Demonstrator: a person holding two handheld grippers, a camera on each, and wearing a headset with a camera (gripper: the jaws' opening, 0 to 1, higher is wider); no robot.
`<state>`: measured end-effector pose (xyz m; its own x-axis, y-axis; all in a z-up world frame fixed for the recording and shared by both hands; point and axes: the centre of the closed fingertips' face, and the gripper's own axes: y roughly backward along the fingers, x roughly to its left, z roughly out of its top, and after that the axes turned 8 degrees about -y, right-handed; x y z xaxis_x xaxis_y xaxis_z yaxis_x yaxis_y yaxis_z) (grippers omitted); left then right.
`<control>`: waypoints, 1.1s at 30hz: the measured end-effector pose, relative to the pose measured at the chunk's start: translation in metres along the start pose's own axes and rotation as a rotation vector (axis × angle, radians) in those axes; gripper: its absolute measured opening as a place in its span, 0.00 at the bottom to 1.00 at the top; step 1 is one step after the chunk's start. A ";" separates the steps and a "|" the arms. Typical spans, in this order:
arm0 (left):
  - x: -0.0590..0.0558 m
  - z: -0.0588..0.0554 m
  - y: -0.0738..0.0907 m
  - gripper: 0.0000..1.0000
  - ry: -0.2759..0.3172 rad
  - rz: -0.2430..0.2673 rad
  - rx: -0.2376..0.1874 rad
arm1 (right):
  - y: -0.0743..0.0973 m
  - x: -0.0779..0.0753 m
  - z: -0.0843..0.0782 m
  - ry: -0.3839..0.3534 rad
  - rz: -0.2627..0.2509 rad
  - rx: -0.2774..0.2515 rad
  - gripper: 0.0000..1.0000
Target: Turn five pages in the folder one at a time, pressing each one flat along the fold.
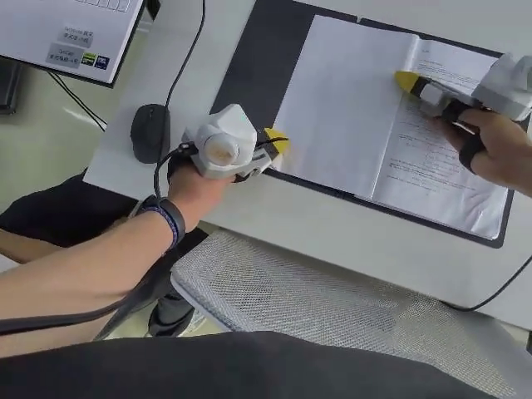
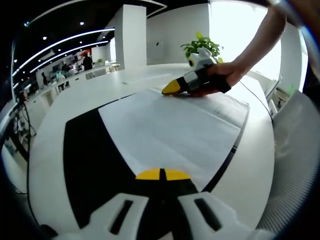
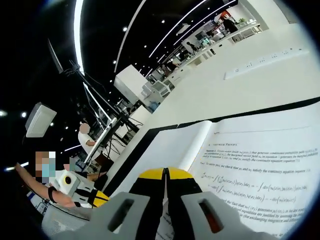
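A black folder lies open on the white desk. Its left page is blank and its right page is printed. My left gripper is shut, its yellow tips resting at the blank page's near left corner. My right gripper is shut too, its yellow tips down on the paper by the fold near the top. In the right gripper view the jaws lie closed on the printed page, just right of the fold. The right gripper also appears in the left gripper view.
A dark mouse with its cable sits left of the folder, and a laptop stands at the far left corner. A mesh chair seat is below the desk edge. A potted plant stands far behind.
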<state>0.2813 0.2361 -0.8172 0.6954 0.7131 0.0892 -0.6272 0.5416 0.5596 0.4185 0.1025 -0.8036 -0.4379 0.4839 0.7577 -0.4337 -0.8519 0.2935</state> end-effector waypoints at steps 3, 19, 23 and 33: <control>0.000 0.000 0.000 0.00 0.005 0.000 -0.002 | 0.005 0.012 -0.017 0.005 0.020 0.025 0.00; -0.002 0.001 0.001 0.00 0.017 -0.003 -0.007 | 0.035 0.070 -0.089 -0.004 0.098 0.115 0.00; -0.002 0.001 0.001 0.00 0.021 0.005 -0.011 | 0.044 0.085 -0.109 -0.002 0.115 0.152 0.00; -0.002 0.000 0.001 0.00 0.041 0.017 -0.018 | 0.063 0.103 -0.143 -0.030 0.126 0.196 0.00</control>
<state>0.2797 0.2354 -0.8164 0.6702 0.7393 0.0648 -0.6452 0.5374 0.5430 0.2337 0.1271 -0.7904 -0.4544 0.3676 0.8114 -0.2144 -0.9292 0.3009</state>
